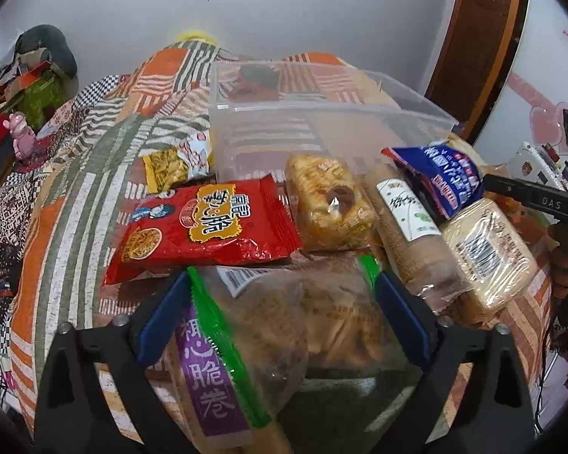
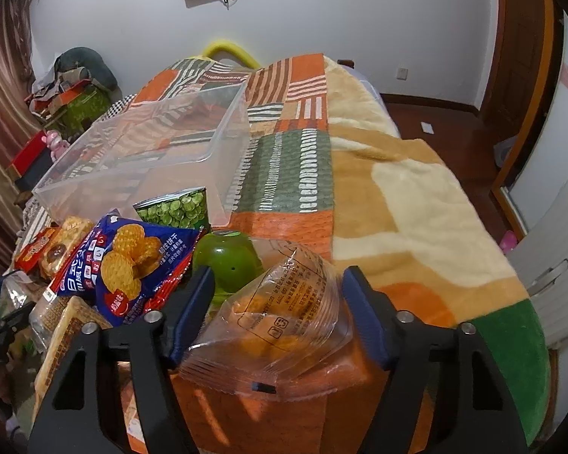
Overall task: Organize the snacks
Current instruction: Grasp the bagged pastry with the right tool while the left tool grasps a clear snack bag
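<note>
Snacks lie on a patchwork blanket in front of a clear plastic bin (image 1: 322, 113), which is also in the right wrist view (image 2: 140, 143). My left gripper (image 1: 284, 302) is open, its blue pads either side of a clear bag with a purple and green label (image 1: 284, 321). Beyond it lie a red packet (image 1: 204, 223), a wrapped cake (image 1: 329, 204), a long roll (image 1: 409, 219), a blue biscuit bag (image 1: 443, 178) and a pale cracker pack (image 1: 488, 253). My right gripper (image 2: 280, 302) is open around a clear pack of orange snacks (image 2: 280, 302). A green cup (image 2: 227, 261) and a pea packet (image 2: 178, 208) sit behind it.
A yellow snack packet (image 1: 170, 166) lies left of the bin. Clutter and boxes (image 2: 68, 90) stand at the far left by the wall. The blanket's right side (image 2: 416, 196) drops off to a wooden floor and white furniture (image 2: 556, 265). The other gripper's black body (image 1: 549, 200) shows at right.
</note>
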Motion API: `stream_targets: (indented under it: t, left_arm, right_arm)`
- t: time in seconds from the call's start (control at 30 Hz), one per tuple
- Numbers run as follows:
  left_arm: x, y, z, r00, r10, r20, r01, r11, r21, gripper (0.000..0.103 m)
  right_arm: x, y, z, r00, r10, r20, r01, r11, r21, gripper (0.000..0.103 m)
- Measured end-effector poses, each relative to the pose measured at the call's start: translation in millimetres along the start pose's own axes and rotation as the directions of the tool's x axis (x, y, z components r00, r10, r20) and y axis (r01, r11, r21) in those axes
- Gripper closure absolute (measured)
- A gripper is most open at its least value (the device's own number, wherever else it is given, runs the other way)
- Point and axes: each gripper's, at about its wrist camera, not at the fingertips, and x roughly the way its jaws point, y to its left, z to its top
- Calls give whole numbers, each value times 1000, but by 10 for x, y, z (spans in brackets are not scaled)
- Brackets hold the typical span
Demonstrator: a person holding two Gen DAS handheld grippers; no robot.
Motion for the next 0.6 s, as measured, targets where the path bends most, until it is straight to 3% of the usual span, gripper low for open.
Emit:
stream_targets:
  t: [0.07, 0.2, 0.3, 0.37, 0.6]
  left_arm:
    - [-43, 19, 6, 1000, -10, 9, 10, 1000, -6, 23]
    - [-147, 45, 1, 999, -25, 25, 26, 1000, -11, 31]
    - [-241, 41, -11, 999, -35, 38, 35, 999, -4, 46]
    - [-302, 26, -21, 998, -46, 48, 46, 999, 10, 50]
    - [-495, -44, -52, 996, -41, 79, 38, 998, 41, 59]
  right_arm:
    - [-17, -18, -5, 1000, 1, 2, -1, 1000, 4, 44]
    - [-73, -47, -5, 1000, -7, 13, 7, 1000, 12, 49]
    - [-119, -63, 9, 1000, -9, 23, 9, 1000, 19, 54]
    - [-138, -67, 29, 1000, -12, 26, 11, 1000, 20, 60]
    - [-210, -17, 30, 999, 9, 45, -10, 1000, 14, 62]
